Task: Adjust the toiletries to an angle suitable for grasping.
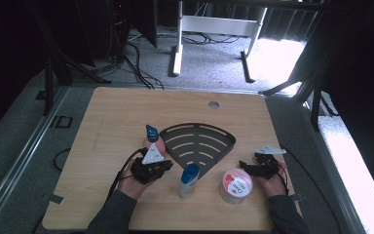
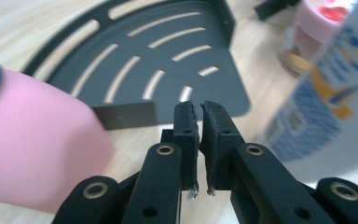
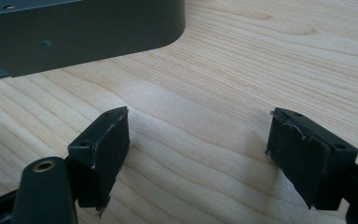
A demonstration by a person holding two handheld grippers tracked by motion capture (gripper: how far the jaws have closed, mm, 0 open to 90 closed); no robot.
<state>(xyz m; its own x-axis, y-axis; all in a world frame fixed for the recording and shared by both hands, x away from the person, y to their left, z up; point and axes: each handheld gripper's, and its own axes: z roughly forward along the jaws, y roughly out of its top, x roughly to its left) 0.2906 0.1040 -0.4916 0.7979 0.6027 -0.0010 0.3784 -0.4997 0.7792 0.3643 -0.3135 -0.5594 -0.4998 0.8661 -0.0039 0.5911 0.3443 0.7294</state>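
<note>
so nearest the person, the white bottle with the blue cap (image 1: 189,180) stands on the worktop (image 1: 107,117) just beside the left tool (image 1: 151,169), whose jaws are nearly together with nothing between them. the right tool (image 3: 198,154) gapes wide over bare wood by the tape roll (image 1: 235,186). risk: a sideways swing tips that bottle. the left gripper view shows the pink bottle (image 2: 37,149) right up against the rack (image 2: 168,60); the high view hides that contact.

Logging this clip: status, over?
Left gripper nearly shut, empty. Right gripper open over bare table. Pink bottle beside left gripper, not gripped. White bottle close alongside.
</note>
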